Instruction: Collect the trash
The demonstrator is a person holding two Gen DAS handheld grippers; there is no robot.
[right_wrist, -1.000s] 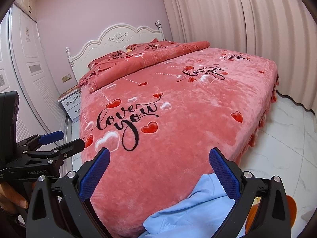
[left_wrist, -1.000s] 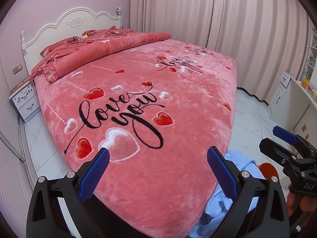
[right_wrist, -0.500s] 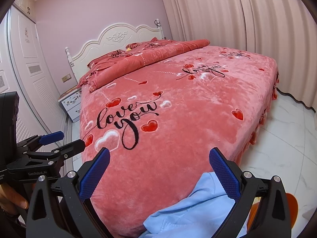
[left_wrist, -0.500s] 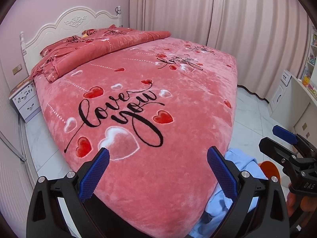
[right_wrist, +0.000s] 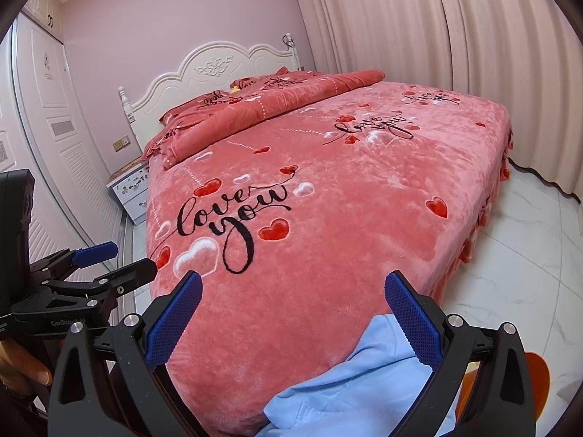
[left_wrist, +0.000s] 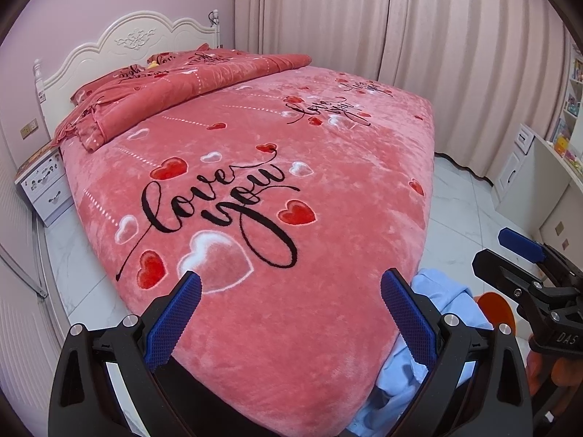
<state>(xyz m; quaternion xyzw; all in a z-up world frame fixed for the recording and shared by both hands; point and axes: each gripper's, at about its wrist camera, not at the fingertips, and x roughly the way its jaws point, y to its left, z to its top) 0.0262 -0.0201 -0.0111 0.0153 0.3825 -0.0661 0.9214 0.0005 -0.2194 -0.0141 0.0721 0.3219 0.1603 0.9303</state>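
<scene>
1. Hardly anything has shifted; both views have only crept nearer the bed (left_wrist: 328, 189).
2. Left claw (left_wrist: 291, 313) and right claw (right_wrist: 293, 315) gape wide, empty, searching.
3. No trash visible; blue cloth (right_wrist: 364, 382) drapes the bed's near corner.

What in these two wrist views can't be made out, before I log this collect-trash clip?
- Trash: none can be picked out in either view.
- Light blue garment: right wrist view, cut off by the bottom edge and the right gripper.
- Orange object: left wrist view, mostly hidden behind the garment and gripper frames; identity unclear.
- Yellow item at the pillows: too small.
- Shelf contents: left wrist view, cut off by the right edge.
</scene>
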